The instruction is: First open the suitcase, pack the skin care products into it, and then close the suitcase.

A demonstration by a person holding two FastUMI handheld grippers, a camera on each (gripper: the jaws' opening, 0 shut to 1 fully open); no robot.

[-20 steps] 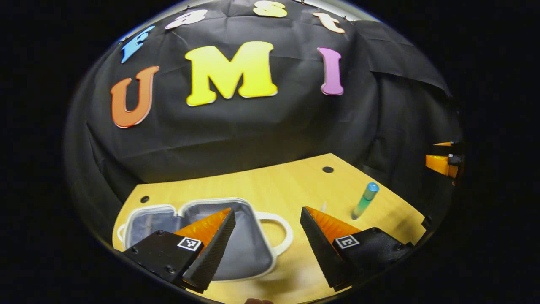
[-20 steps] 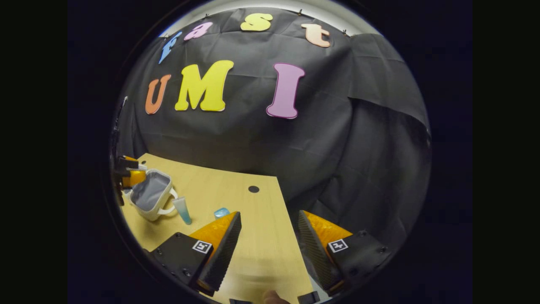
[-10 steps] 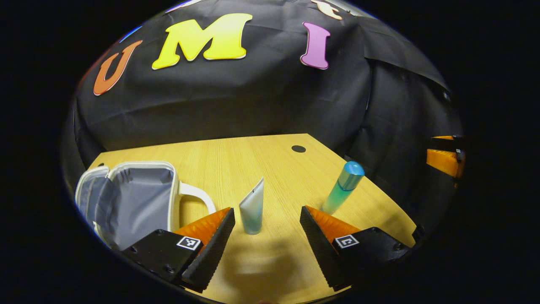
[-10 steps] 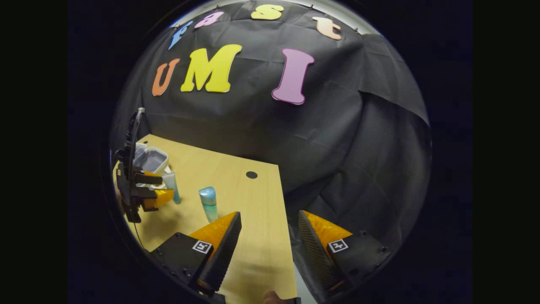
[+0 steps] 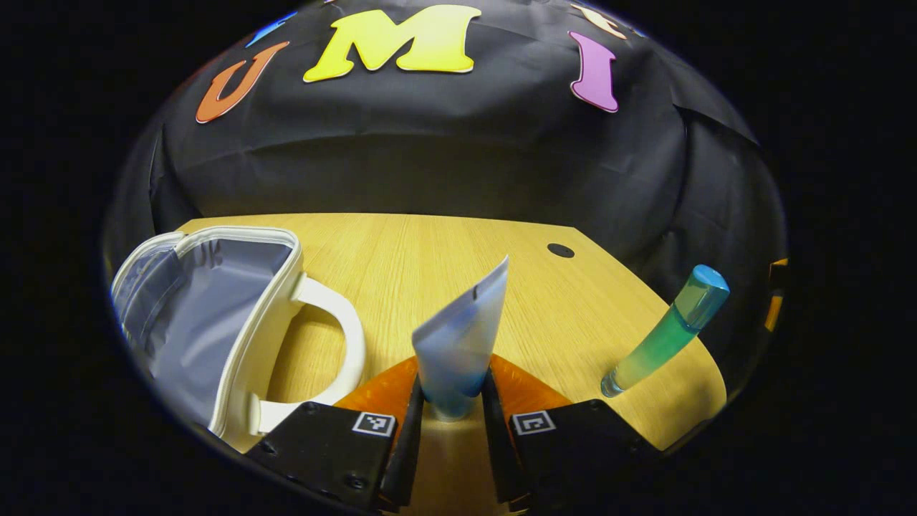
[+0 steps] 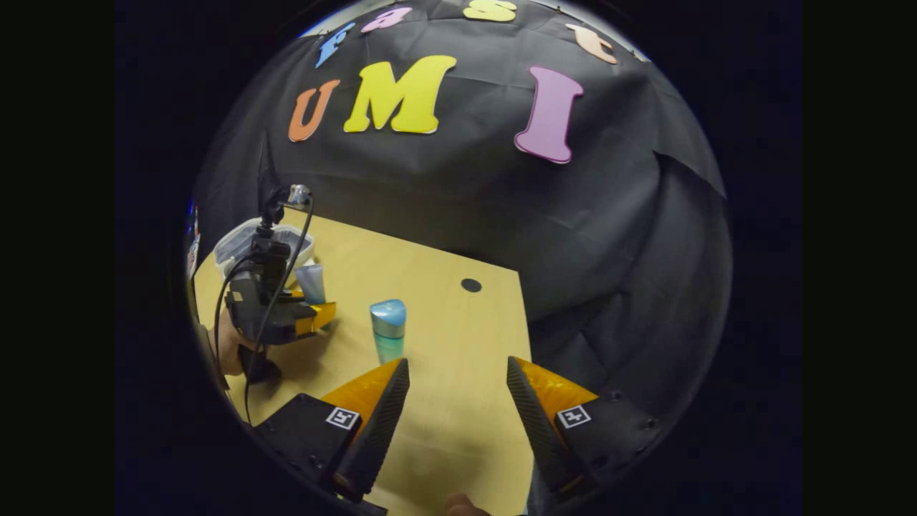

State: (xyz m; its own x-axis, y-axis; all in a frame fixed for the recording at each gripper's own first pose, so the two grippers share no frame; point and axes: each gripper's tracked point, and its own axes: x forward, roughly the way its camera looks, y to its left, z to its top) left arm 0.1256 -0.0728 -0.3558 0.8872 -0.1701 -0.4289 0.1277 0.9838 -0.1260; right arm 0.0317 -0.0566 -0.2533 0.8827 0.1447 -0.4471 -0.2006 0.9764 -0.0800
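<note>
Tube (image 5: 462, 337) upright on table (image 5: 401, 251), cap end down, crimped end up and leaning toward 1 o'clock, clamped near its base between both fingers of left gripper (image 5: 450, 430) in left gripper view. Same tube (image 6: 311, 282) seen in right gripper view at 9 o'clock, standing at the far gripper's tip (image 6: 315, 319), hand (image 6: 228, 344) behind it. Suitcase (image 5: 208, 322) open at 9 o'clock of tube, well apart from it, grey lining showing, white rim and white handle (image 5: 337, 344) facing the tube; inside hard to see in full. In right gripper view suitcase (image 6: 236, 244) just behind the far gripper, at table's far left corner. Bottle (image 5: 666, 330) upright-tilted by fisheye at 3 o'clock of tube, blue cap up, green-tinted body, standing apart from tube near table's right edge. In right gripper view bottle (image 6: 388, 337) just ahead of the left finger at 11 o'clock, not touched. Right gripper (image 6: 457, 416) fingers wide apart, nothing between, hovering over bare table (image 6: 444, 322) near its right edge. Small dark hole (image 5: 560, 250) in table at 1 o'clock of tube. Black cloth wall (image 6: 466, 193) behind
</note>
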